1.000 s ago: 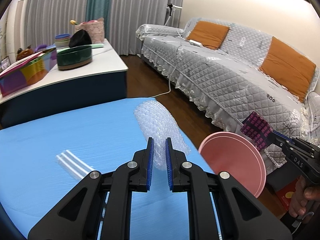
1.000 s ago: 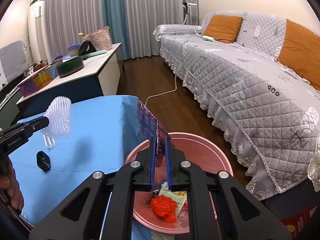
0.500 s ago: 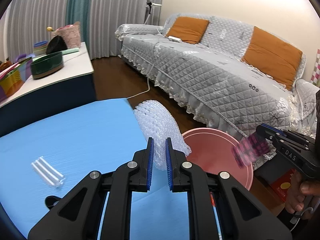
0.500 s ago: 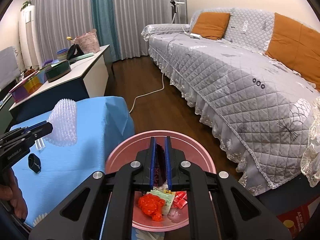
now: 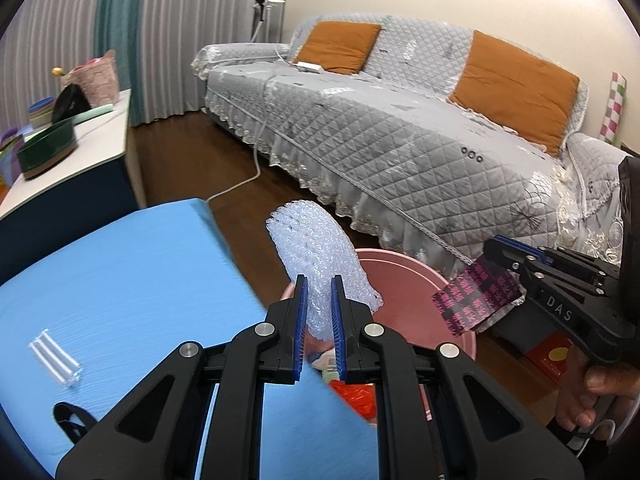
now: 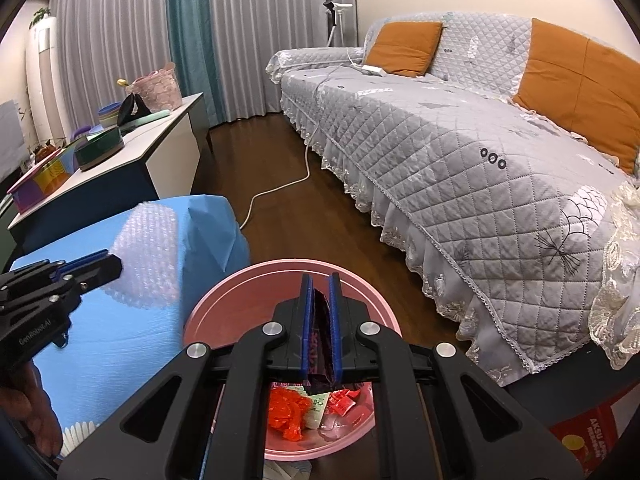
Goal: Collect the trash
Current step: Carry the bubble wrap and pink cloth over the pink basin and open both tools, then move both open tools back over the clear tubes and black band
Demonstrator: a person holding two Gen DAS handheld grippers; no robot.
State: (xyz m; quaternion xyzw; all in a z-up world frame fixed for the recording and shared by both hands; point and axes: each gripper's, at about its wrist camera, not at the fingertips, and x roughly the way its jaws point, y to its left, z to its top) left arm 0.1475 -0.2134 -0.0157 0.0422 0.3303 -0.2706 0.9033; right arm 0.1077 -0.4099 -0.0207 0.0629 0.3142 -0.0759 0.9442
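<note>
- Left gripper (image 5: 319,312) pinching a sheet of bubble wrap (image 5: 320,256); blue pads pressed onto its lower edge, the rest standing up and curling away ahead of the fingertips.
- Held that way likely to keep the floppy sheet clear of the blue table (image 5: 120,280) on the carry toward the pink bin (image 5: 416,312), just ahead and to the right of the tips.
- Right gripper (image 6: 321,320) clamped on a dark wrapper with pink print (image 6: 320,340), hanging down between the pads, directly over the bin's mouth (image 6: 224,312).
- Probably the position for a drop: red plastic scraps (image 6: 288,412) and a green-printed packet (image 6: 318,400) already lying in the bin below the tips.
- Left tool level, pointing forward past the table's far corner; gripping hand (image 6: 28,408) low, behind and below the tool.
- Right tool tilted nose-down over the bin; hand (image 5: 592,400) wrapped round the handle from beneath, seen to the right of the left tips.
- Left on the table, behind and left of the left tips: clear plastic tubes (image 5: 54,360) and a black strap-like item (image 5: 72,422).
- Judgement: wrapper ready for release; bubble wrap needing a little more travel rightward first.
</note>
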